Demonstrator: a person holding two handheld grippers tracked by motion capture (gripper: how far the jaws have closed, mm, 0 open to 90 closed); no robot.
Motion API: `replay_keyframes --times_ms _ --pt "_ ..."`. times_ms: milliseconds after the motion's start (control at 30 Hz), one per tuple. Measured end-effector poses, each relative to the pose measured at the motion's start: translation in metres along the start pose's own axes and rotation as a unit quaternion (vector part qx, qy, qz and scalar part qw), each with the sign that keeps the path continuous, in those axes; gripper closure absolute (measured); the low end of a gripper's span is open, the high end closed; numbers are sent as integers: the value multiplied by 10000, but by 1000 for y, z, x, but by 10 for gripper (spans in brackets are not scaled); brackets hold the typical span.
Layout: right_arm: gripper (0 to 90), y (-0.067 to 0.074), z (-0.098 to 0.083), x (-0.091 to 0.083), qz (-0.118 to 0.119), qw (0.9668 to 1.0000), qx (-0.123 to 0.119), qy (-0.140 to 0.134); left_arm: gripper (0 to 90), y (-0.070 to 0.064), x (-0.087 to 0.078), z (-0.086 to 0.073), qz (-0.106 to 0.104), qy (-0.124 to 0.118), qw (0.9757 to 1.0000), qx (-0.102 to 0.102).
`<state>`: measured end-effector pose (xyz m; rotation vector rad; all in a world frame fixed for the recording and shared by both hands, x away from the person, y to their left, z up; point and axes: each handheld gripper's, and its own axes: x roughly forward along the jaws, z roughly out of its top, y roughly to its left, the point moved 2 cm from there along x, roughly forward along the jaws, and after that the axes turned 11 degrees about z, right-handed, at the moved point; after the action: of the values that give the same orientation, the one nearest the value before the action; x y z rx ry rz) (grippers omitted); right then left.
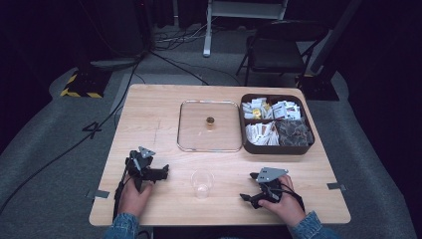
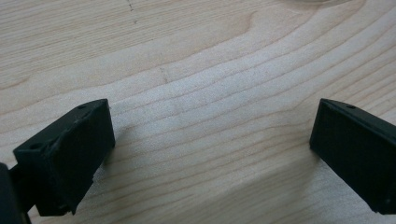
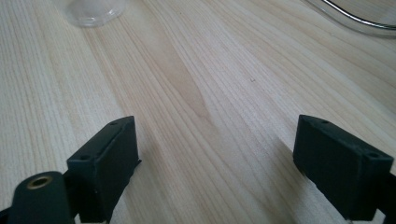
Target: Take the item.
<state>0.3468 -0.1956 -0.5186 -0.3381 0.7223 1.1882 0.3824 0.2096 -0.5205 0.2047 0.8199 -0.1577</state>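
A clear plastic cup (image 1: 202,183) stands near the table's front edge, between my two grippers. My left gripper (image 1: 160,172) rests on the wood to the cup's left, open, jaws wide apart over bare wood (image 2: 210,135). My right gripper (image 1: 250,187) lies to the cup's right, also open with nothing between its jaws (image 3: 215,154). The cup's base (image 3: 95,11) shows at the top left of the right gripper view. A square glass lid (image 1: 209,125) with a small gold knob (image 1: 210,120) lies flat mid-table; its rim (image 3: 359,21) shows in the right gripper view.
A dark brown box (image 1: 276,148) with four compartments of packets and tea bags stands right of the lid. The wooden table (image 1: 149,114) has tape tabs at its side edges. A folding chair (image 1: 276,50) and cables are on the floor behind.
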Motion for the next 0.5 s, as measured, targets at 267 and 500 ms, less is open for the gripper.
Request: replay_keyframes --times_ms 267,500 --pt "155 0 0 0 26 10000 -17 -9 2 0 0 0 6 0 10000 11" --pt "195 1 0 -1 78 9999 -73 -45 2 0 0 0 -1 0 10000 -2"
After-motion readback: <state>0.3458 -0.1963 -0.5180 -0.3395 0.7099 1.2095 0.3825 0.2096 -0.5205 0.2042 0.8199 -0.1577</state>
